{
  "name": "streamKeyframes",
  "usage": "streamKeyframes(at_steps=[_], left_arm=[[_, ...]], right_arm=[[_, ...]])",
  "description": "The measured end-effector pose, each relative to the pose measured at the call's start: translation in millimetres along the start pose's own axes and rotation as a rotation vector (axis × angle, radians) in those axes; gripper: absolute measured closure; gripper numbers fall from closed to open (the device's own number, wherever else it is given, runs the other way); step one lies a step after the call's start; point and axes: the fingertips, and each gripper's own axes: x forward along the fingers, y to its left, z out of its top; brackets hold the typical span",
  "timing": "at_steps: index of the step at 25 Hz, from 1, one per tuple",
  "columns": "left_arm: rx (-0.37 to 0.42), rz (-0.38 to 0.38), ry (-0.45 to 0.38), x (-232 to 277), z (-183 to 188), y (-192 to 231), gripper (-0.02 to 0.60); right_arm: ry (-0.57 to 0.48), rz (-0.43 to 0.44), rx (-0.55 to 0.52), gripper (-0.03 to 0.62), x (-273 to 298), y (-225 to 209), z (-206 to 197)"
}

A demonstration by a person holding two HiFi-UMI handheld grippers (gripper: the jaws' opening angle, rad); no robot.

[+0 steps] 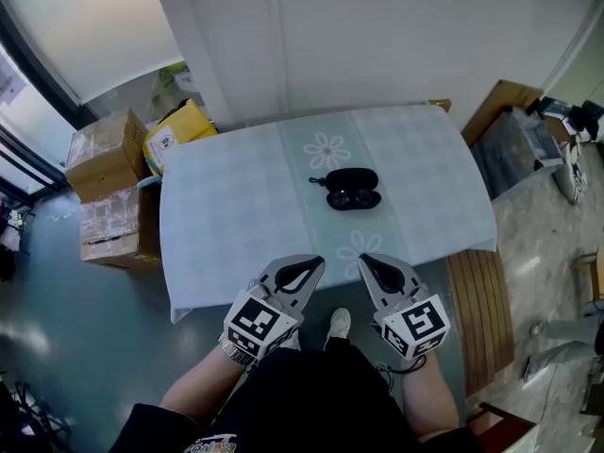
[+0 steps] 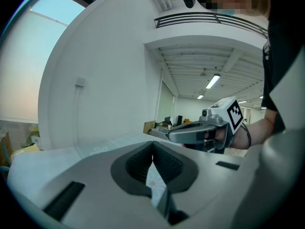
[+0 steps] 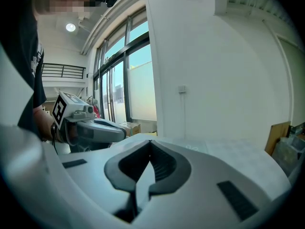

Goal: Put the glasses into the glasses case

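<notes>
**A:** Both tongs hang over the near edge of the table (image 1: 236,225). The left gripper (image 1: 314,264) and right gripper (image 1: 368,262) are each pressed together at the tips, with nothing pinched.

**B:** And the target's well ahead, mid-table. There's the black glasses case (image 1: 351,178), with a dark shape touching its near side. That's likely the glasses (image 1: 355,199), though it's too small to be sure.

**A:** So, the reach. I'd spread the jaws before arriving, steady the case with one gripper, and take the frame at the bridge with the other.

**B:** Gently, though. Lenses won't forgive a hard squeeze.
</notes>
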Motion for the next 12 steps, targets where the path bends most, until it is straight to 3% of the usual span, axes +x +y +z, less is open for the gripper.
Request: streamKeyframes(at_steps=[12], left_arm=[[0.023, -0.054, -0.002, -16, -2, -3, 0.554]], right_arm=[[-0.013, -0.046, 0.017, 0.571, -4, 20, -1]])
